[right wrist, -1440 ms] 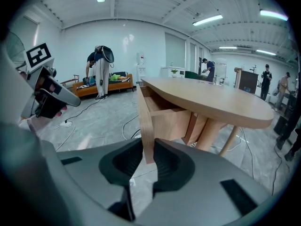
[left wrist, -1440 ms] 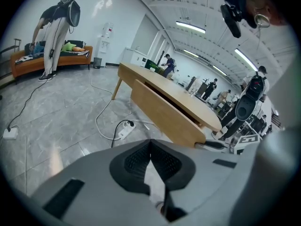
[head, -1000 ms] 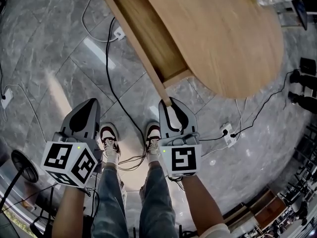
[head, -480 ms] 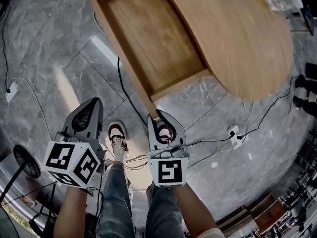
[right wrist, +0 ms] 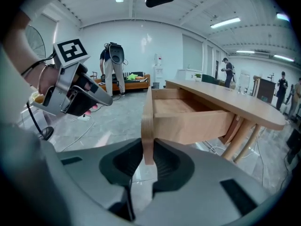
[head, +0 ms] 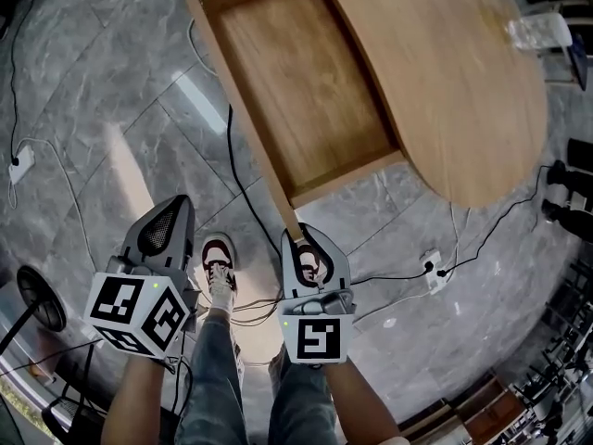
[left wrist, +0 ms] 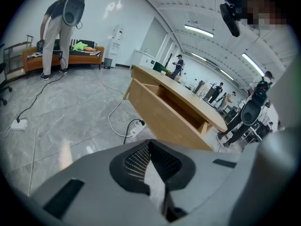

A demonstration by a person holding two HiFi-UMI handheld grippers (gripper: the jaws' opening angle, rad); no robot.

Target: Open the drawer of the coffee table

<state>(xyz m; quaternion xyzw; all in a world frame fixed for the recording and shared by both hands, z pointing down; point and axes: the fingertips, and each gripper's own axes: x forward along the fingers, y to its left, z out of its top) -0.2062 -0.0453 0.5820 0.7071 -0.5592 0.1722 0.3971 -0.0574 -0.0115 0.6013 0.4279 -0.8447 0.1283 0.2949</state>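
A grey marble-patterned tile floor (head: 93,109) shines under ceiling strip lights, crossed by black and white cables (head: 236,165) with a white power strip (head: 431,262) lying beside the table. The room is a large white open hall. The light wood coffee table (head: 445,72) has a rounded top, and the drawer (head: 306,82) stands pulled well out from under its long edge, open side up. In the head view the drawer's long axis runs along its front board (head: 243,109), slanting from upper left down to the centre, and the near end of that board points at the person's shoes (head: 218,260). The right gripper (head: 301,241) has its jaws closed on this near end, 1 pad on each face of the thin board. The left gripper (head: 174,204) hovers beside it over the floor, apart from the drawer, with its jaws together and nothing between them. Only the right gripper view shows the table legs (right wrist: 244,140) and the drawer's side wall from a low angle. Only the left gripper view shows an orange sofa (left wrist: 70,55) by the far wall, with a person (left wrist: 54,32) bending over it. Only the head view shows a clear container (head: 537,31) on the table's far corner.
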